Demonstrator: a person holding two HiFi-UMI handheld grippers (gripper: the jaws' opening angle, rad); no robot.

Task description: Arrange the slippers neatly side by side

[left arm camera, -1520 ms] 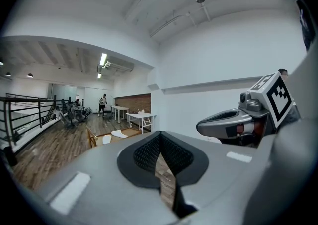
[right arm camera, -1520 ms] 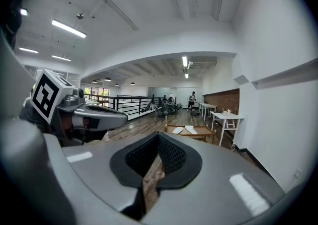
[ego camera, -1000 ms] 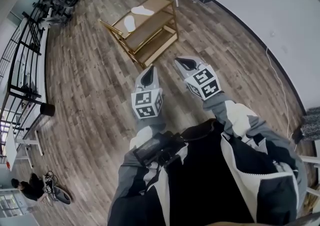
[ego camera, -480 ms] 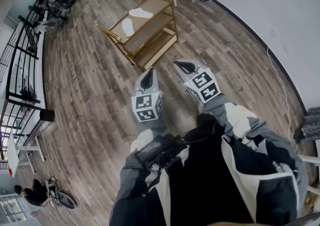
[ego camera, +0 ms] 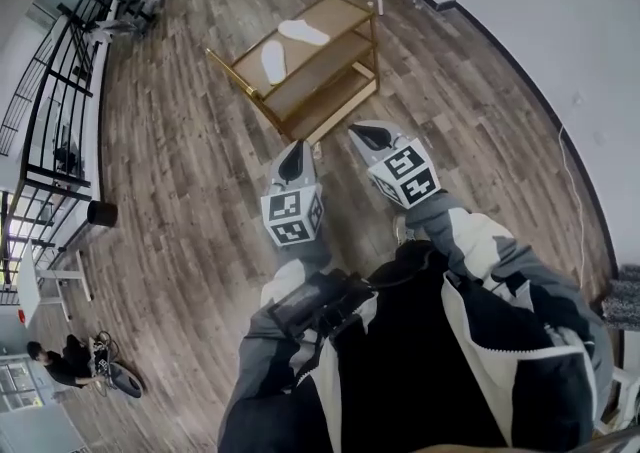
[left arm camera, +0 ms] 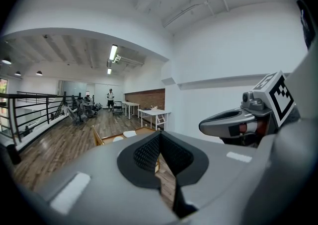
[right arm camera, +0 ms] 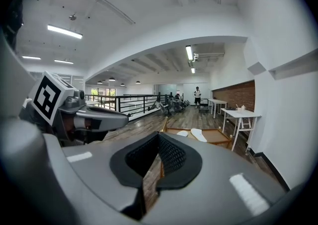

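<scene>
A person in a grey, white and black jacket (ego camera: pixel 480 341) is standing and looking down, holding one tool in each hand. The grey left gripper (ego camera: pixel 293 157) with its black-and-white marker cube is pointing forward. Its two black jaws are pressing together, and nothing is sitting between them. The grey right gripper (ego camera: pixel 372 133) is hanging just beside it, and it is pointing the same way. Its jaws are also closing tight on nothing.

Under both grippers, a brown wooden plank floor (ego camera: pixel 180 171) is spreading out. A little ahead of the gripper tips, a low wooden rack with a gold-coloured frame (ego camera: pixel 345 13) is standing on the floor. Two white flat slippers (ego camera: pixel 273 61) are lying on its top shelf. The other one (ego camera: pixel 303 32) is lying near the first but not touching it, and the two are pointing different ways.

Beyond the rack, a white table (right arm camera: pixel 241 114) is standing by the white wall. A black metal railing (right arm camera: pixel 131 102) is running along the far side of the room. Far at the back, another person (right arm camera: pixel 198 95) is standing.
</scene>
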